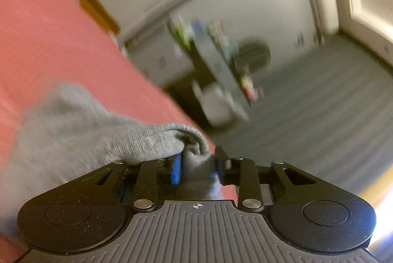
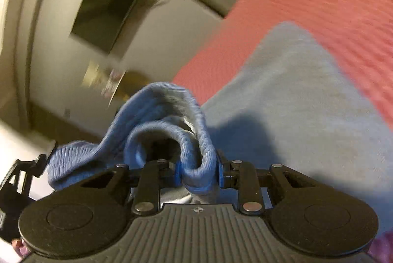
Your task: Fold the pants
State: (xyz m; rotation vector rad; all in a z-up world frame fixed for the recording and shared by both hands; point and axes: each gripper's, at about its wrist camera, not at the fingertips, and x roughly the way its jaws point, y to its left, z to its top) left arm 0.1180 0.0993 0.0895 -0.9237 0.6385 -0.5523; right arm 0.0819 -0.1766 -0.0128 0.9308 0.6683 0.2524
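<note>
— Where are the pants?

— The grey pants [image 1: 81,130] lie on the pink bedcover [image 1: 44,25], running from the left gripper [image 1: 197,166] toward ten o'clock.

— And its tongs?

— Clamped on a ribbed hem.

— The other side?

— The right gripper [image 2: 199,173] pinches bunched ribbed fabric too; cloth spreads toward two o'clock. The surroundings are blurred.

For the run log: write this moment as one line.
task: fold pants | left claw: shut on pants | right claw: shut on ribbed waistband | surface: red cover | blurred frames
</note>
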